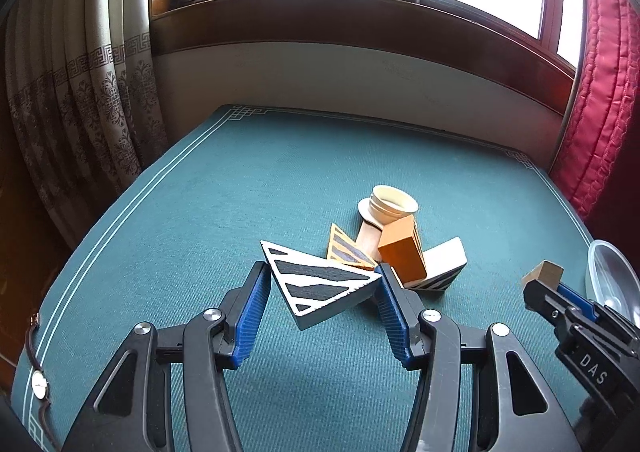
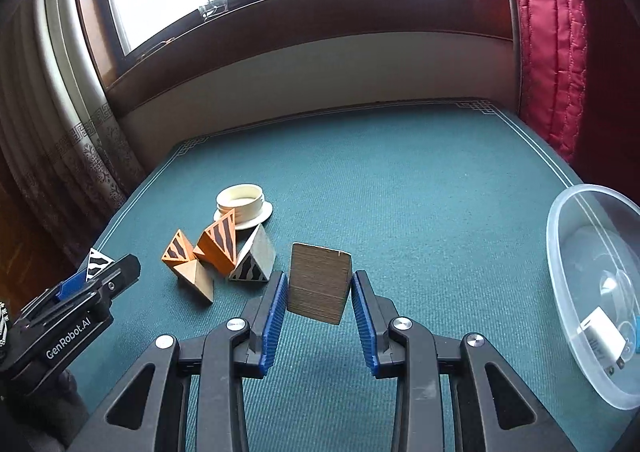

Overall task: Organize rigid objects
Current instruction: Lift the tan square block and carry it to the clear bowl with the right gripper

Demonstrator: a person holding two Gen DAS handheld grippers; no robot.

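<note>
Left tool (image 1: 324, 284) clamping white black-striped triangular block (image 1: 320, 284), right tool (image 2: 320, 288) gripping plain brown wooden cube (image 2: 320, 282)

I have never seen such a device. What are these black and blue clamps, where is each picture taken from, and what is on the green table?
They are two hand-held grippers; a person holds one in each hand. Each carries a camera looking forward along its two fingers, so there is one picture per gripper.

In the left camera's picture, the left gripper clamps a white striped wedge. In the right camera's picture, the right gripper clamps a plain wooden block, lifted off the table.

On the table lies a pile: orange blocks, a grey wedge, a small plain wedge and a cream ring. At the right stands a clear bowl holding a white plug.
</note>
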